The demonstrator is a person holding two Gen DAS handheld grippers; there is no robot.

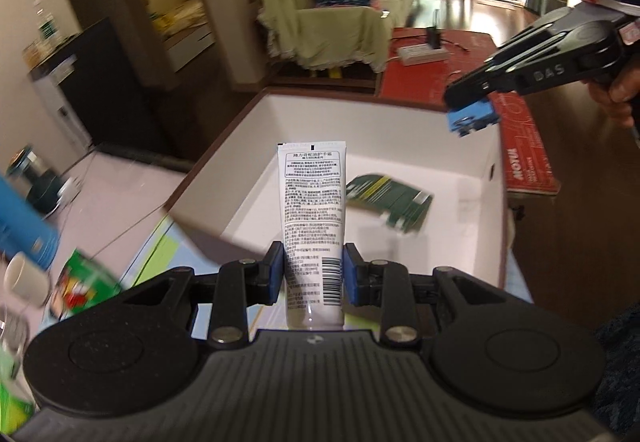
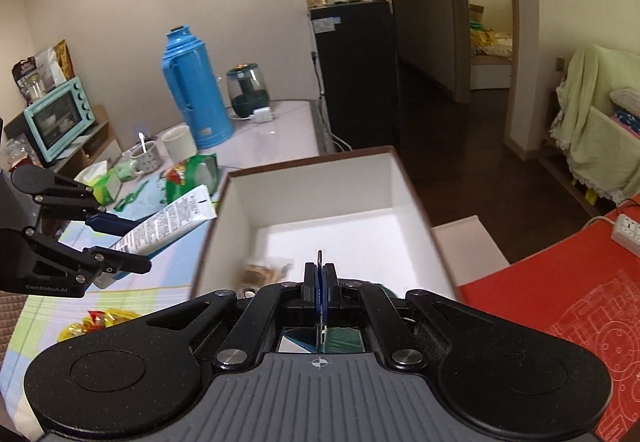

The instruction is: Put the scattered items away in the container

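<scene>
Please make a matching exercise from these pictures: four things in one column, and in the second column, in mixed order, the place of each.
Things:
1. white squeeze tube with black print
2. small blue card
3. green flat packet
4. tall blue plastic thermos

Places:
A. lying on the floor of the white open box with brown rim
B. standing on the pale table, outside the box
C. clamped in the left tongs
D. pinched in the right tongs, over the box

Pairs: 1-C, 2-D, 3-A, 4-B
</scene>
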